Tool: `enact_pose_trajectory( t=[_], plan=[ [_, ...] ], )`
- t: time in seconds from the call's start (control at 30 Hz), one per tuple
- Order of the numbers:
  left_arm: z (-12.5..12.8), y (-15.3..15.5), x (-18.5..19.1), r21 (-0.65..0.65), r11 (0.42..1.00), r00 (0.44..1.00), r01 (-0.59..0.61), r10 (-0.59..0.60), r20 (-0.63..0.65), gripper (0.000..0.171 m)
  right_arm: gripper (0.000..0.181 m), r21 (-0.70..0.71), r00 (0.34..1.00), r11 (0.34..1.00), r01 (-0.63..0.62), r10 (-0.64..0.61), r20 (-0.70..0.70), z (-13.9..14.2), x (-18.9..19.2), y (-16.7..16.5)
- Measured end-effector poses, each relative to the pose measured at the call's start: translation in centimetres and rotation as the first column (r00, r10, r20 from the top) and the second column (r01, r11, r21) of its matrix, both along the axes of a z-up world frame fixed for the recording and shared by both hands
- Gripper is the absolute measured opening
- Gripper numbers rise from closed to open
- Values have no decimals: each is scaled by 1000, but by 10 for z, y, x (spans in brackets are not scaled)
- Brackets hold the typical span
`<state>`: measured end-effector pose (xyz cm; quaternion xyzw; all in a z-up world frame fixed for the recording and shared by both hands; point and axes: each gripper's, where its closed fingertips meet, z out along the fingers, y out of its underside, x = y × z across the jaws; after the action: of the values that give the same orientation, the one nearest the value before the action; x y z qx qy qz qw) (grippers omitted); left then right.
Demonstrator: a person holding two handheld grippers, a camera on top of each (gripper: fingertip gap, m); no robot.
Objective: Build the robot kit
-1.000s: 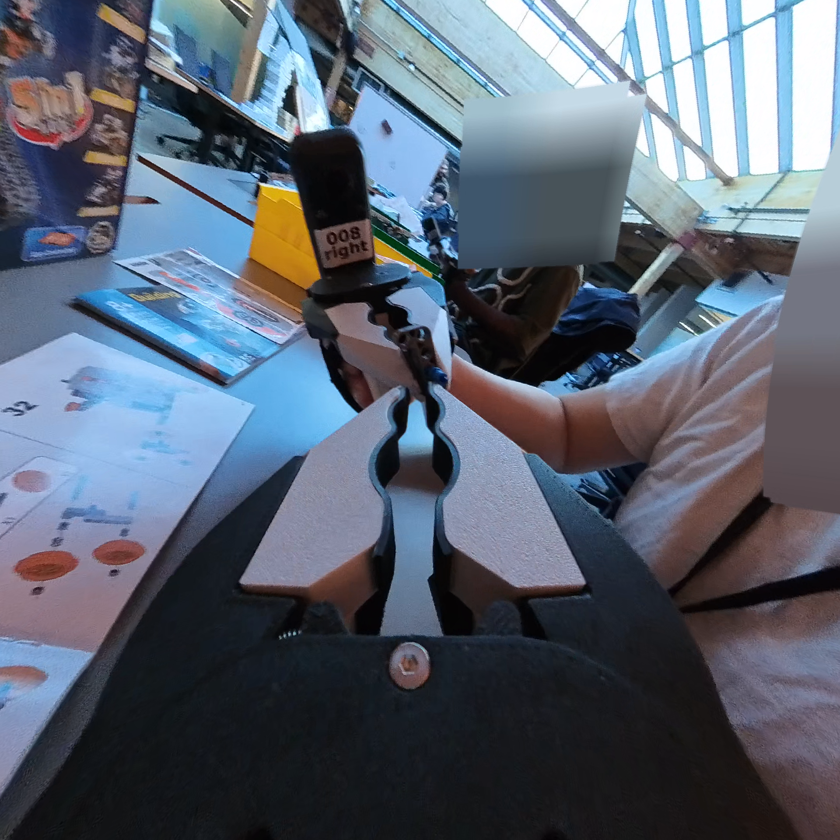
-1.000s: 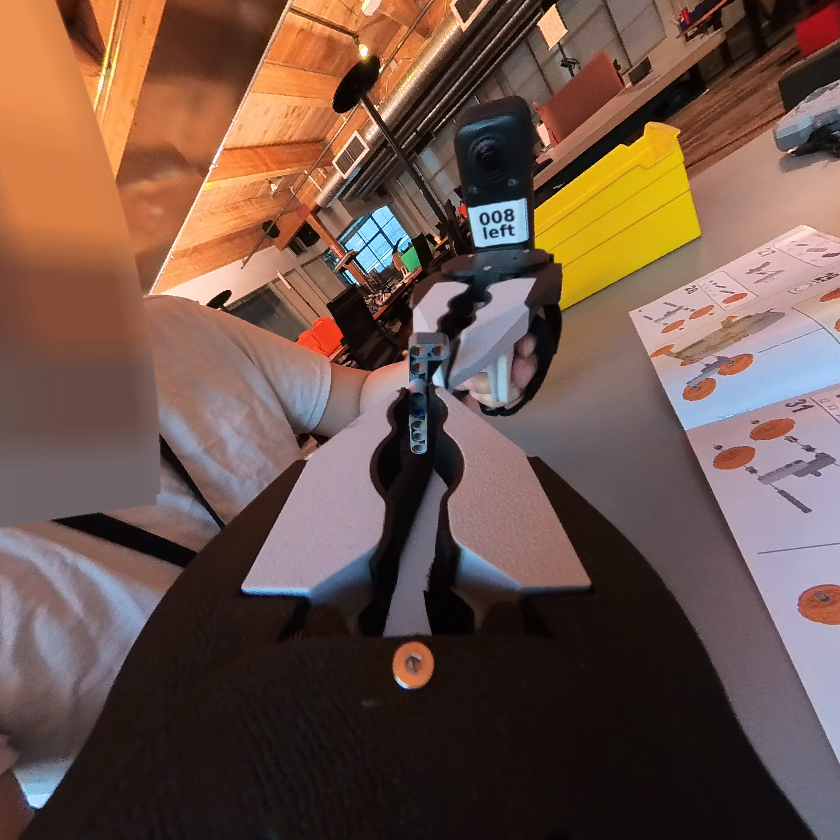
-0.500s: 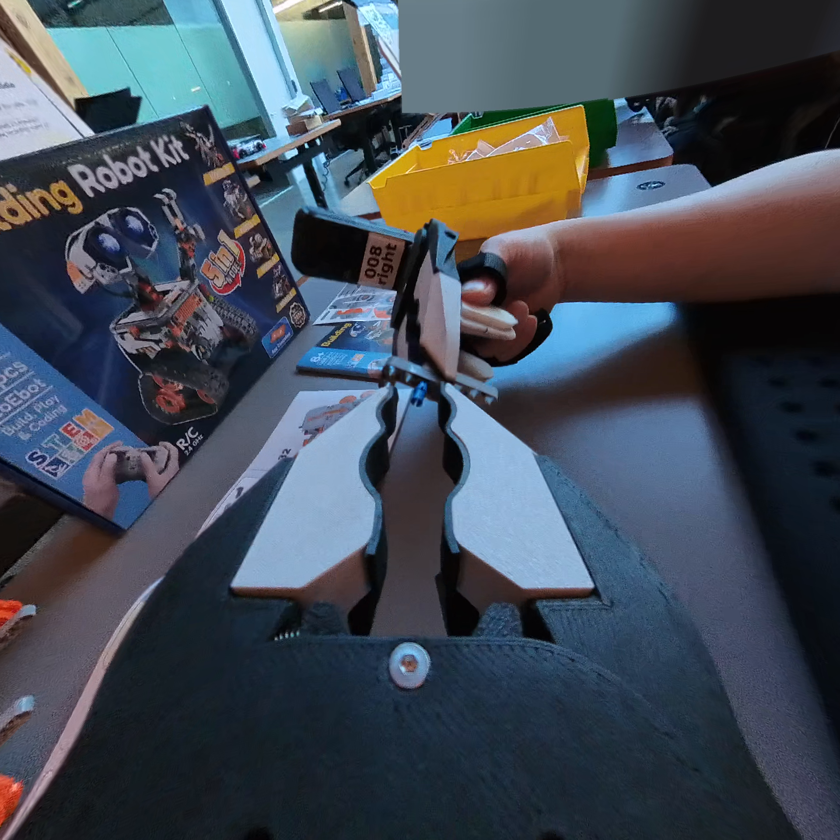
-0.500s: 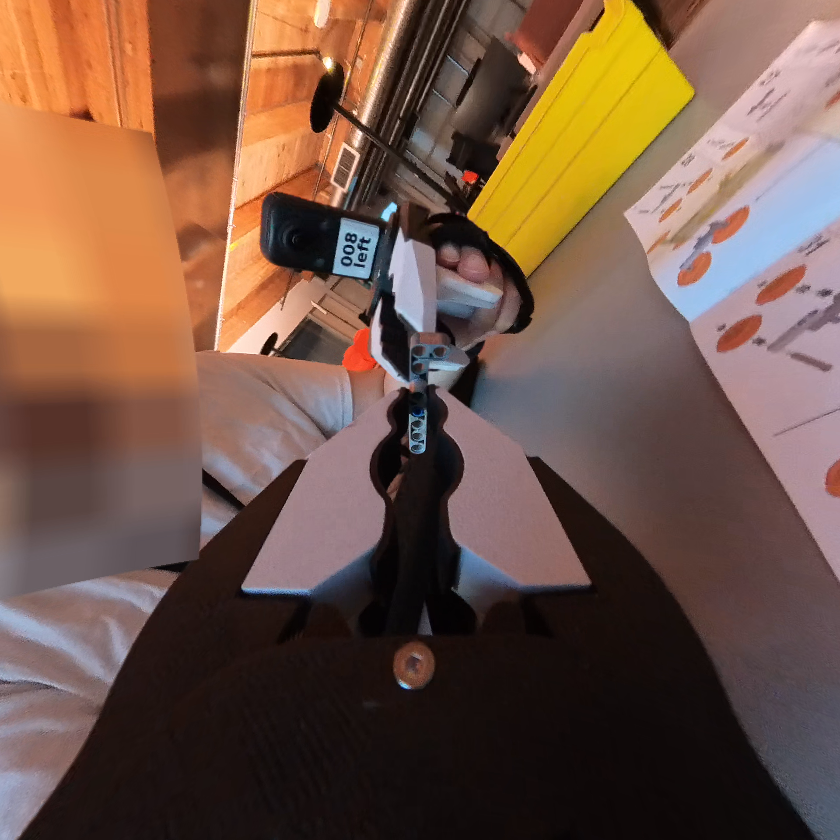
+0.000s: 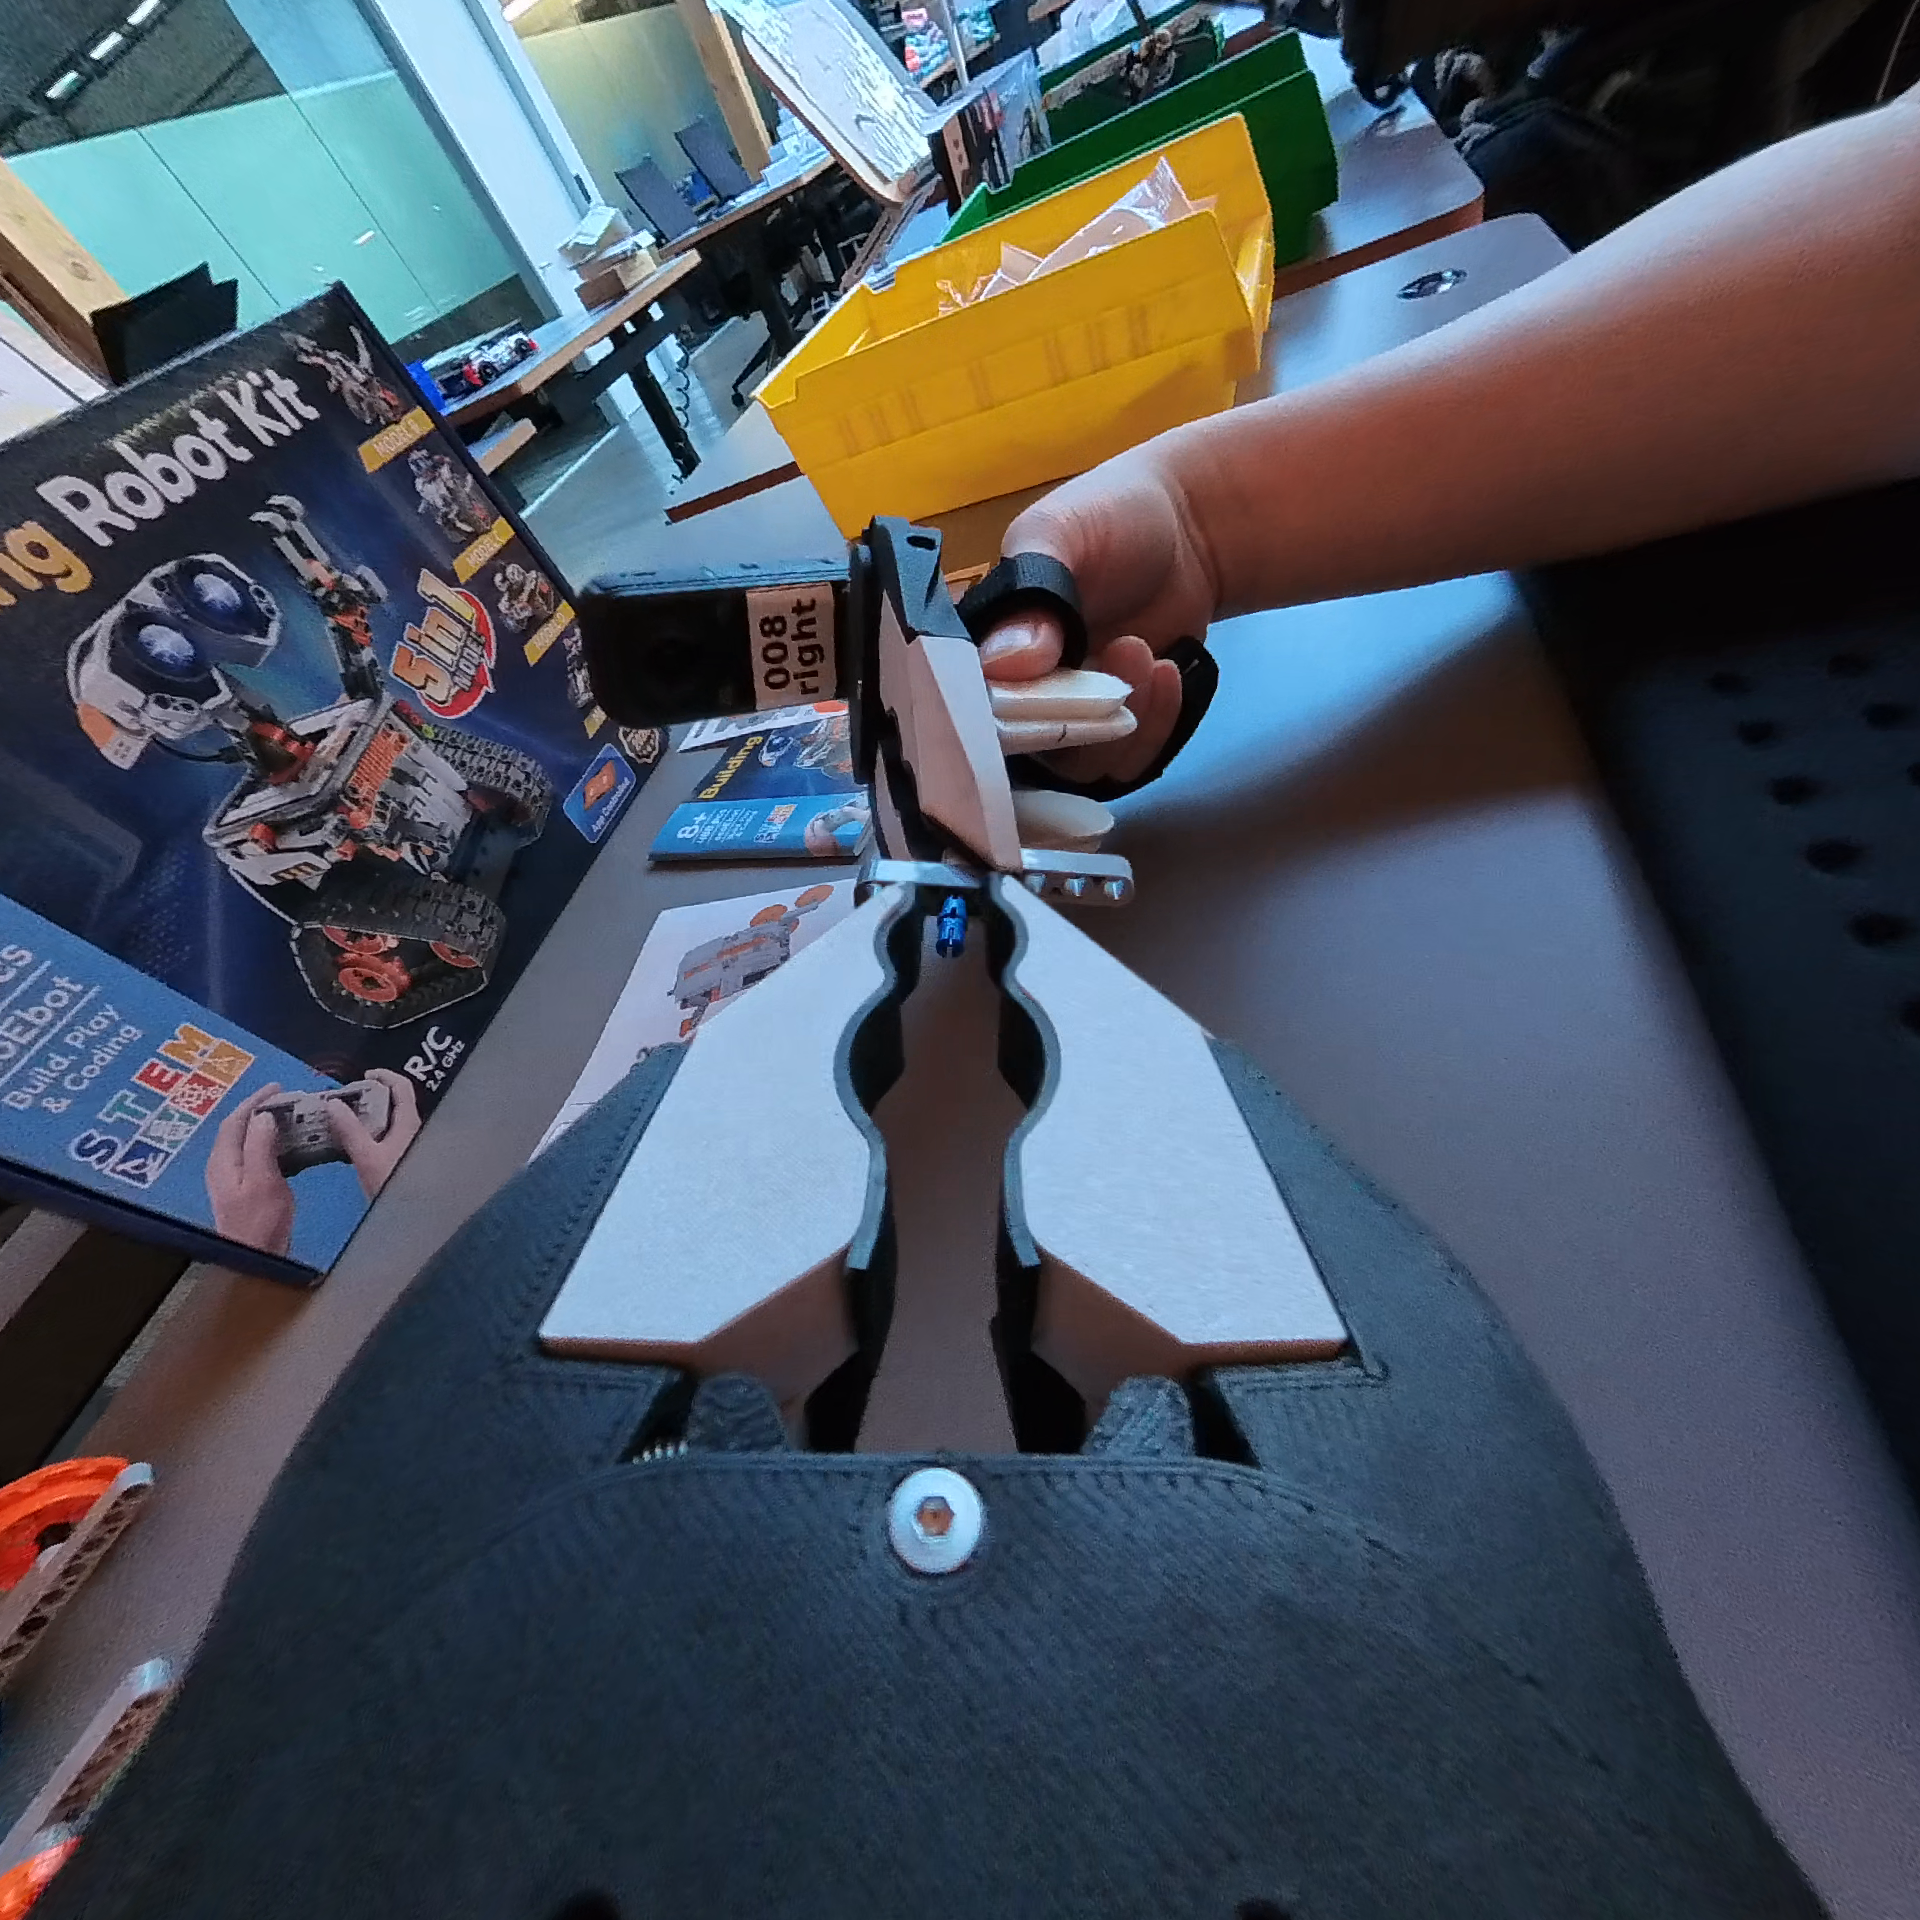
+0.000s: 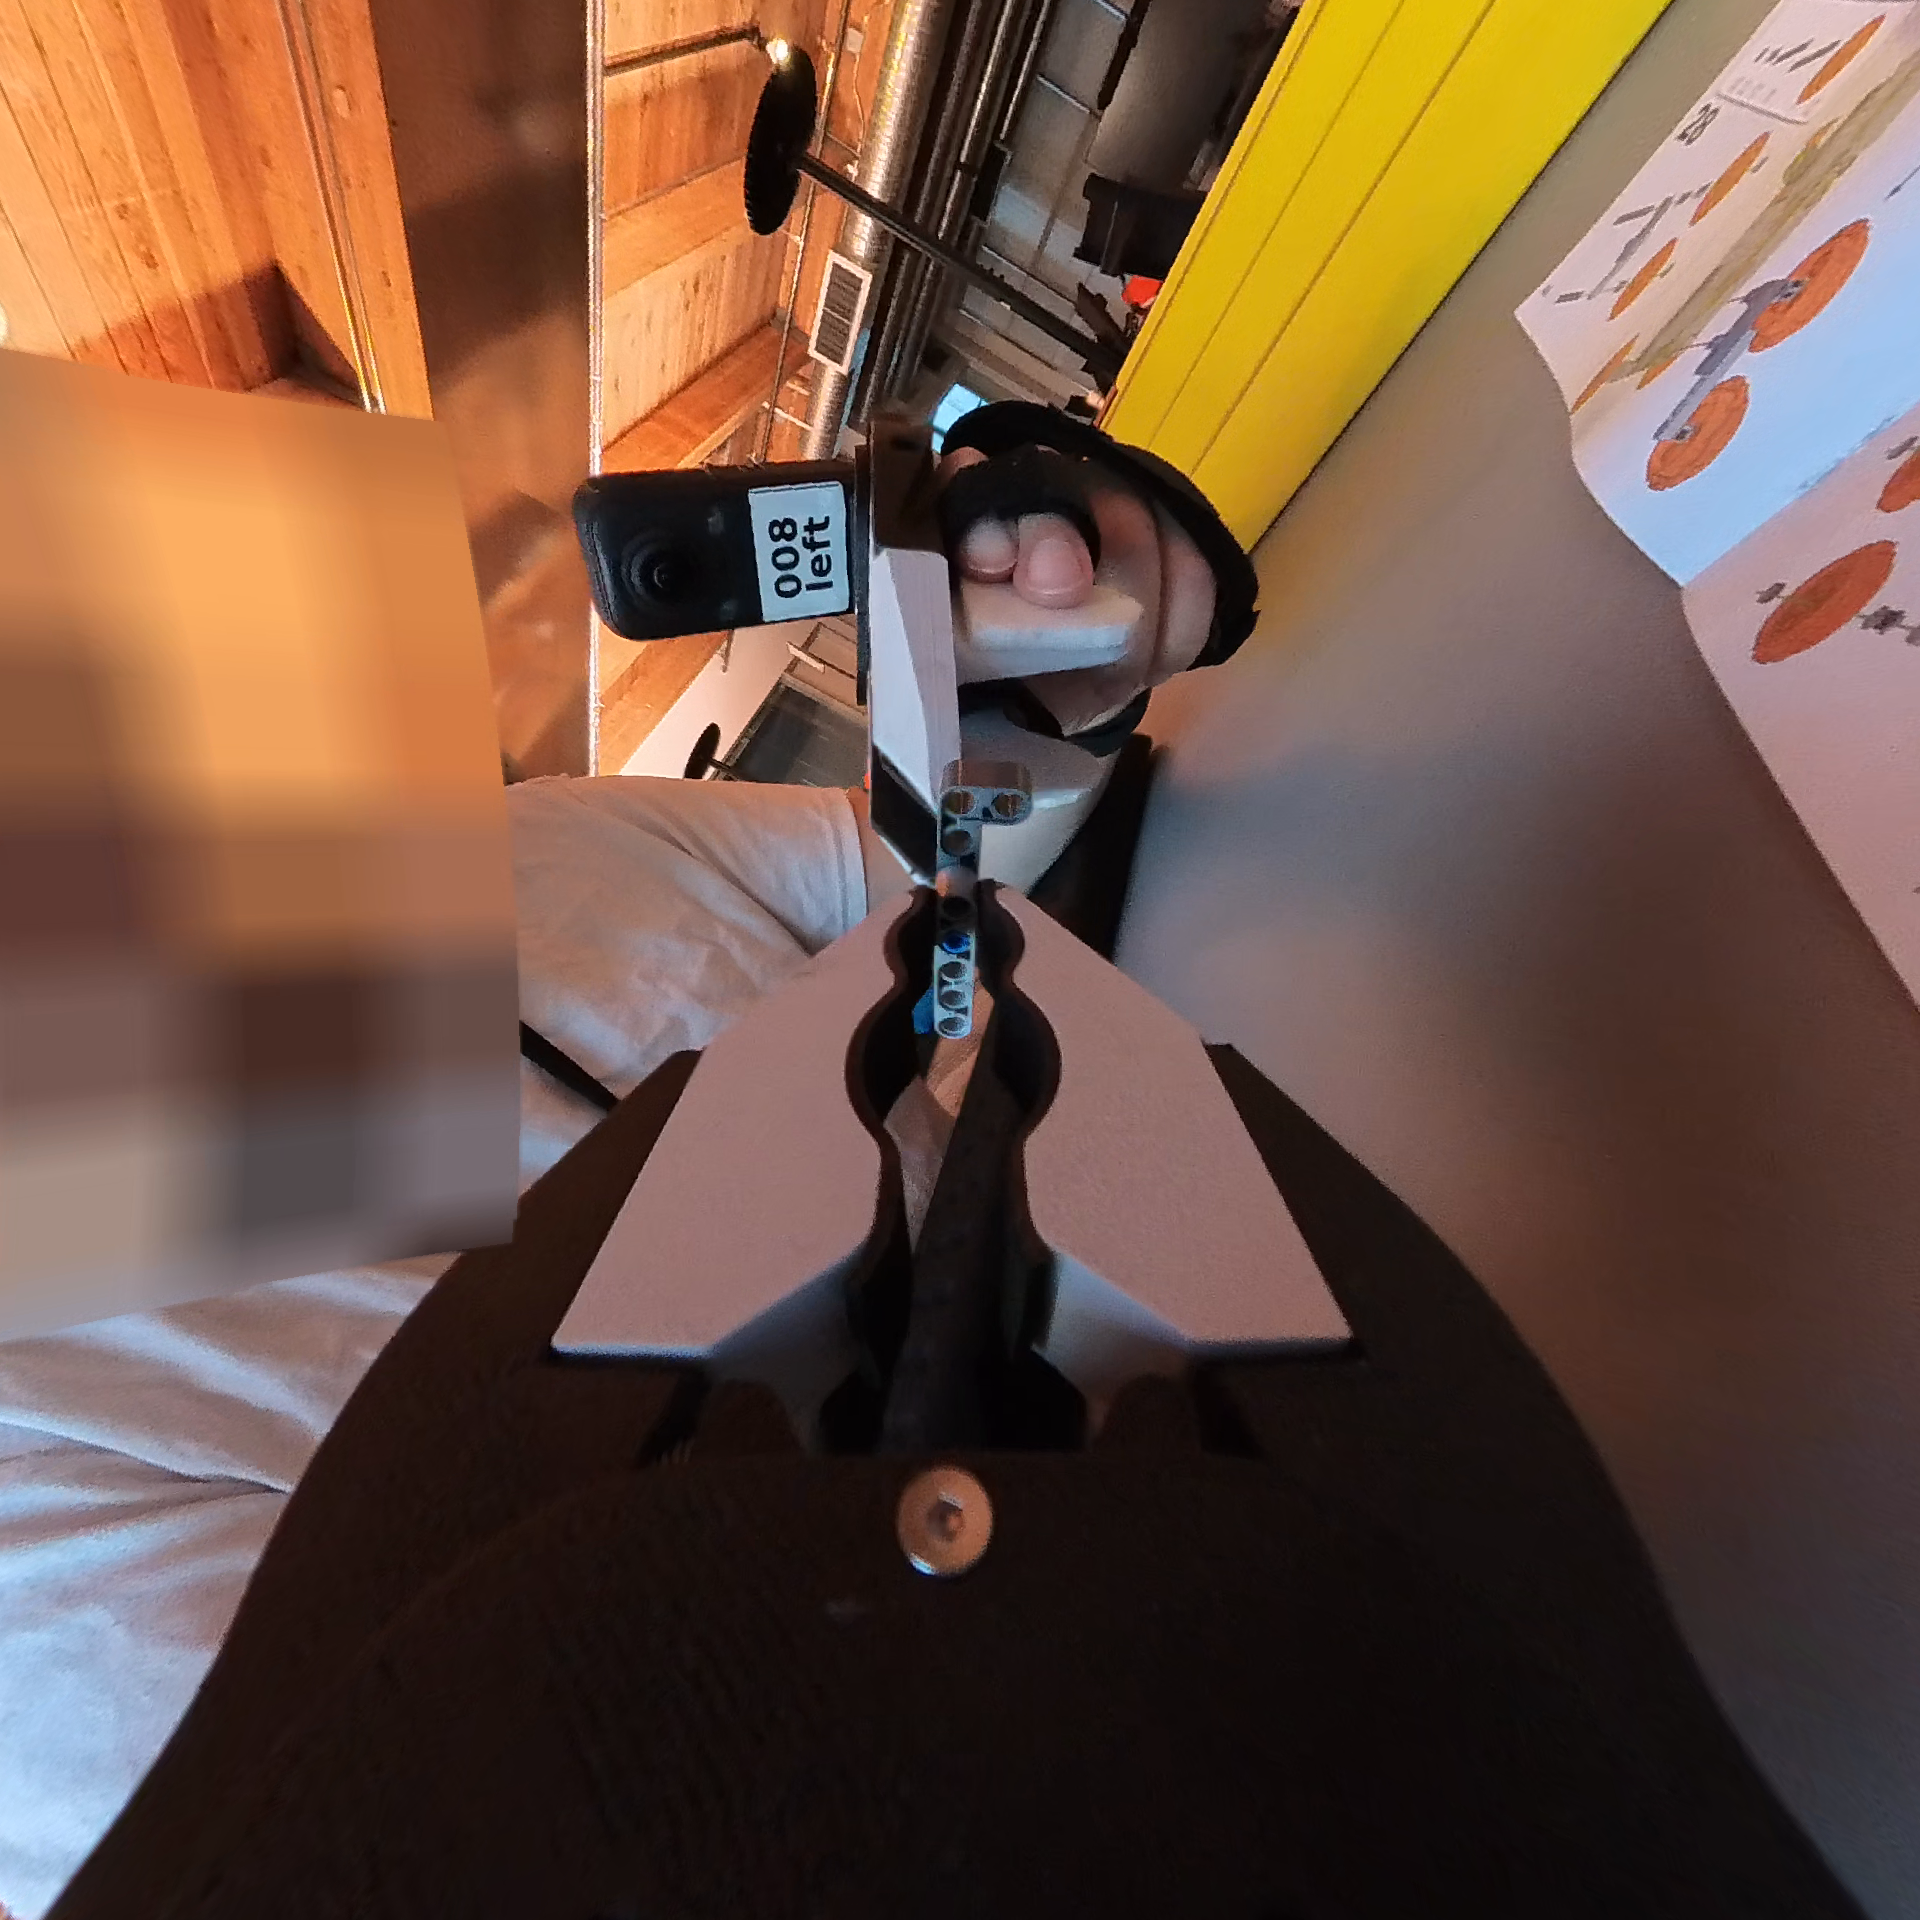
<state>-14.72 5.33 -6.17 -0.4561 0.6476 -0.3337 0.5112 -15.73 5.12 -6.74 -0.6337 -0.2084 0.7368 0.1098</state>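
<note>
My right gripper (image 6: 951, 894) is shut on a grey L-shaped beam (image 6: 956, 992) that runs along between its fingers, with the short arm sticking out past the tips. A blue pin (image 5: 948, 925) is plugged into the beam (image 5: 1070, 868). In the left wrist view my left gripper (image 5: 948, 902) meets the right gripper (image 5: 935, 831) tip to tip. Its fingertips stand on either side of the blue pin with a small gap, slightly open. In the right wrist view the left gripper (image 6: 909, 821) shows side-on, held in a hand, just beyond the beam.
A boxed robot kit (image 5: 260, 727) stands at the left. Yellow (image 5: 1018, 353) and green (image 5: 1247, 114) bins are behind. Booklets (image 5: 769, 800) and an instruction sheet (image 6: 1766, 364) lie on the grey table (image 5: 1403, 1039). Orange and grey parts (image 5: 52, 1527) lie at the lower left. The grippers are tip to tip, or close to it.
Both grippers have rolled about a quarter turn while staying tip to tip. My left fingertips have parted slightly around the blue pin. The right gripper still holds the beam.
</note>
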Motion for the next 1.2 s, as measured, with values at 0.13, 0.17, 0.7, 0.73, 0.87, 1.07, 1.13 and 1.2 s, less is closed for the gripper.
enact_pose_trajectory(
  t=[0.13, 0.17, 0.7, 0.73, 0.87, 1.07, 1.13, 1.2],
  plan=[
    [-4, 0, -1, 19, 1000, 1000, -2, 2, -26, 2, 6, 0, 1000, 1000, -13, 13, -10, 2, 0, -2],
    [-4, -1, 0, 19, 1000, 1000, 2, -1, -26, 2, 6, 2, 1000, 1000, -18, 18, -17, 3, 0, -3],
    [3, 20, -3, 6, 995, 995, -100, 100, 24, 2, 5, 69, 983, 981, 180, -176, -55, 11, 2, 23],
    [-1, 22, -3, -15, 994, 995, -104, 104, 6, 2, 5, 77, 982, 979, 191, -189, -29, 6, 2, 24],
    [-5, 20, -2, -67, 995, 997, -76, 76, -1, 2, 5, 53, 986, 985, 167, -165, -33, 4, 3, 22],
    [-3, 18, -5, -295, 955, 1000, -18, 22, 10, 2, 4, 184, 982, 965, 187, -182, -40, 6, 4, 22],
    [-1, 20, -8, -411, 912, 1000, 10, 0, 24, 4, 4, 233, 974, 946, 226, -218, -61, 11, 8, 27],
    [2, 22, -9, -574, 818, 999, 40, -18, 45, 11, 4, 295, 964, 917, 267, -254, -82, 17, 12, 31]
  ],
)
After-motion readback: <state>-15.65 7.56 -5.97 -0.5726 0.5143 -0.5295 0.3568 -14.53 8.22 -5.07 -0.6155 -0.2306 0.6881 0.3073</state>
